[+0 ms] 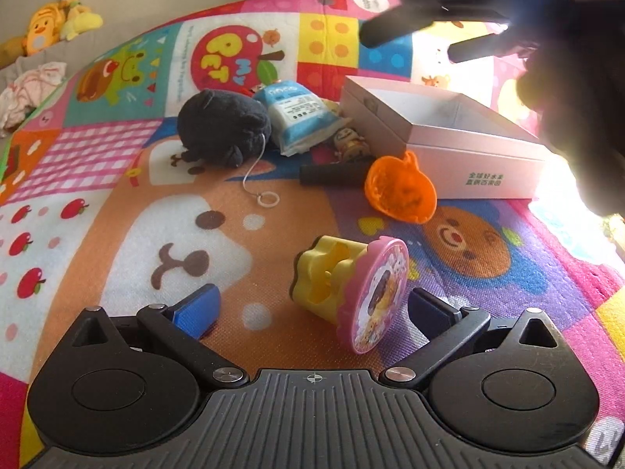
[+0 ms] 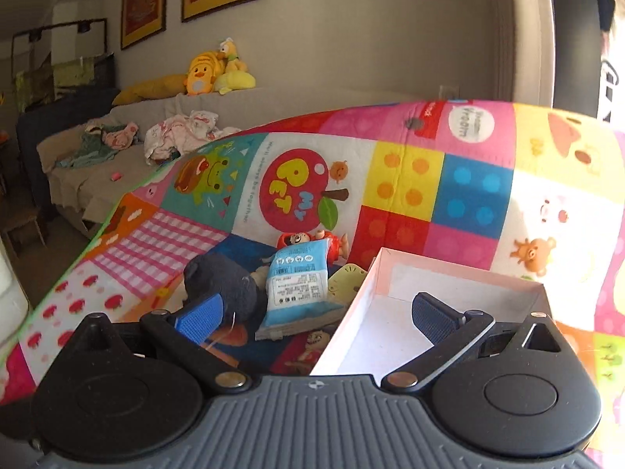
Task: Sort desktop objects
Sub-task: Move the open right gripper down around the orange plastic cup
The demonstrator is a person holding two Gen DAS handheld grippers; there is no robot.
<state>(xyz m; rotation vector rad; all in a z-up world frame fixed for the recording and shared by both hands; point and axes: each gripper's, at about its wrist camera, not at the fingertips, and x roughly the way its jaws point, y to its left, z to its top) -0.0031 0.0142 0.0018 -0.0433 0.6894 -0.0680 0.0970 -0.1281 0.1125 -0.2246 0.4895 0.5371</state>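
On the colourful play mat lies a yellow toy with a pink lid (image 1: 351, 293), tipped on its side, right between the fingers of my open left gripper (image 1: 312, 308). Beyond it lie an orange toy basket (image 1: 402, 189), a black cylinder (image 1: 332, 174), a black plush (image 1: 222, 127) with a white string and ring, and a blue-white packet (image 1: 297, 115). The open white box (image 1: 468, 156) sits at the right. My right gripper (image 2: 312, 320) hovers open over the near-left edge of the box (image 2: 390, 312), nothing between its fingers. The right gripper (image 1: 425, 39) also shows dark at the left wrist view's top.
Small figurines (image 2: 308, 242) lie behind the packet (image 2: 300, 289), next to the plush (image 2: 230, 281). A grey sofa (image 2: 136, 144) with clothes and yellow stuffed toys (image 2: 215, 72) stands beyond the mat's far edge. Framed pictures hang on the wall.
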